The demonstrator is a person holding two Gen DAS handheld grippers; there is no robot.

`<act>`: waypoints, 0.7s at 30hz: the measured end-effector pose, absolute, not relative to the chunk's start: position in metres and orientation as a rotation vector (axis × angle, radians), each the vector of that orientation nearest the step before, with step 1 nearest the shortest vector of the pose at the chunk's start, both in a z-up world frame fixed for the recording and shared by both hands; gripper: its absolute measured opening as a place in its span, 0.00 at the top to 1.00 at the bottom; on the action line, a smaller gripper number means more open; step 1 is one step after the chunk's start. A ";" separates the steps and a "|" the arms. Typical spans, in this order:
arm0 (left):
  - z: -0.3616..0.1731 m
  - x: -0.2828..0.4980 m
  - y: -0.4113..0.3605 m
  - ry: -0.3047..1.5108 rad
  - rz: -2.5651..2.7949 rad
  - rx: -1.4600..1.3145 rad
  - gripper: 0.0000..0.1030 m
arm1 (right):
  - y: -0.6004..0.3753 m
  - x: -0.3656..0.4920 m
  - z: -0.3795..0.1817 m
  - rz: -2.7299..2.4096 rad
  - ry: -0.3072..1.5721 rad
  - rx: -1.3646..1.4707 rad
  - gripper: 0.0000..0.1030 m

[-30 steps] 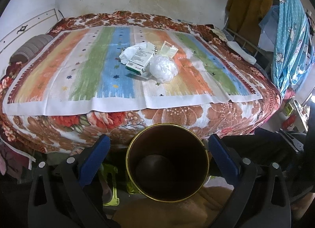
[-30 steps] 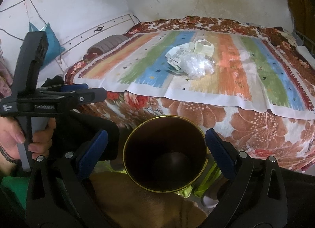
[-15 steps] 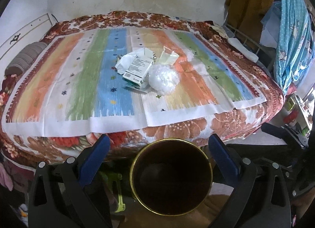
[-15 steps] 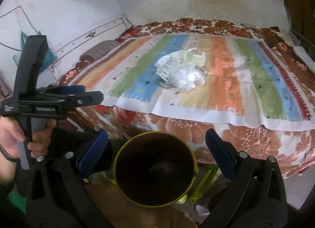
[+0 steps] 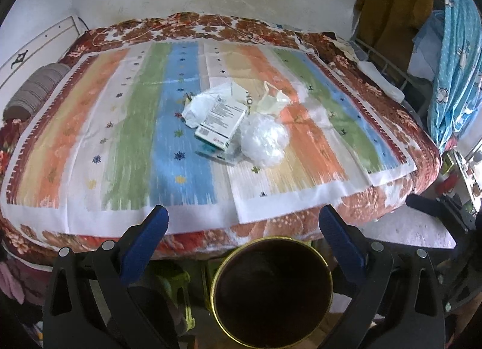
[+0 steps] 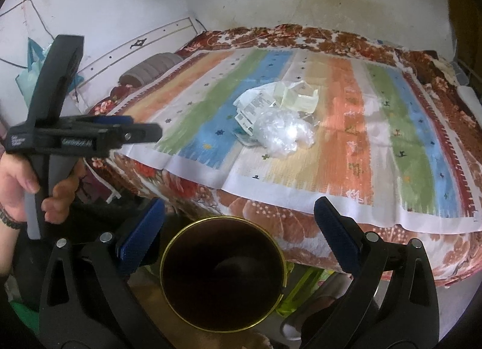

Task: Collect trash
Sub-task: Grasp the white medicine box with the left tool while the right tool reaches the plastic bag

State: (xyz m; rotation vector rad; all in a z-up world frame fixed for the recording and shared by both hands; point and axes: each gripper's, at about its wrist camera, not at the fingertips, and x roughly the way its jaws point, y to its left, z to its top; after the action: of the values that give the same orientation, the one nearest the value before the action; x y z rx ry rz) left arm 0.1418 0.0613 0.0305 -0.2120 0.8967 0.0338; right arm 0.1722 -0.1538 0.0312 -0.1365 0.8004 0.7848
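Note:
A heap of trash lies mid-bed on the striped cloth: a white printed carton (image 5: 221,121), a crumpled clear plastic ball (image 5: 265,142), white wrappers (image 5: 201,105) and a pale yellow packet (image 5: 272,102). The same heap shows in the right wrist view, with the plastic ball (image 6: 283,132) and the carton (image 6: 253,109). A dark round bin with a gold rim (image 5: 327,270) (image 6: 171,246) stands on the floor below the bed edge. My left gripper (image 5: 242,222) is open and empty above the bin. My right gripper (image 6: 239,212) is open and empty too.
The bed has a floral blanket (image 5: 391,120) under the striped cloth (image 5: 126,144). A grey pillow (image 5: 33,92) lies at the left. Clothes (image 5: 452,56) hang at the right. A green stool (image 5: 176,285) stands by the bin. The left gripper (image 6: 141,135) shows side-on in the right wrist view.
Both grippers have risen and moved forward toward the bed. The bin sits lower in both views and the trash heap looks nearer.

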 end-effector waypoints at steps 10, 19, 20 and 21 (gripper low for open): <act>0.023 0.185 0.084 0.934 0.020 -0.208 0.06 | -0.129 0.192 0.030 0.783 0.778 -0.220 0.08; -0.002 0.224 0.102 0.956 -0.025 -0.147 0.06 | -0.110 0.221 0.021 0.792 0.798 -0.228 0.09; -0.006 0.227 0.105 0.957 -0.031 -0.145 0.06 | -0.108 0.224 0.020 0.787 0.794 -0.241 0.09; -0.009 0.230 0.107 0.958 -0.035 -0.145 0.06 | -0.105 0.229 0.018 0.776 0.790 -0.257 0.09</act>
State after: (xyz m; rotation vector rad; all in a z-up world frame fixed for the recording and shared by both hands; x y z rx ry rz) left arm 0.2297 0.1072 -0.0089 -0.1453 0.9579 -0.0354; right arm 0.2290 -0.1050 0.0179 -0.2575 0.7901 0.7760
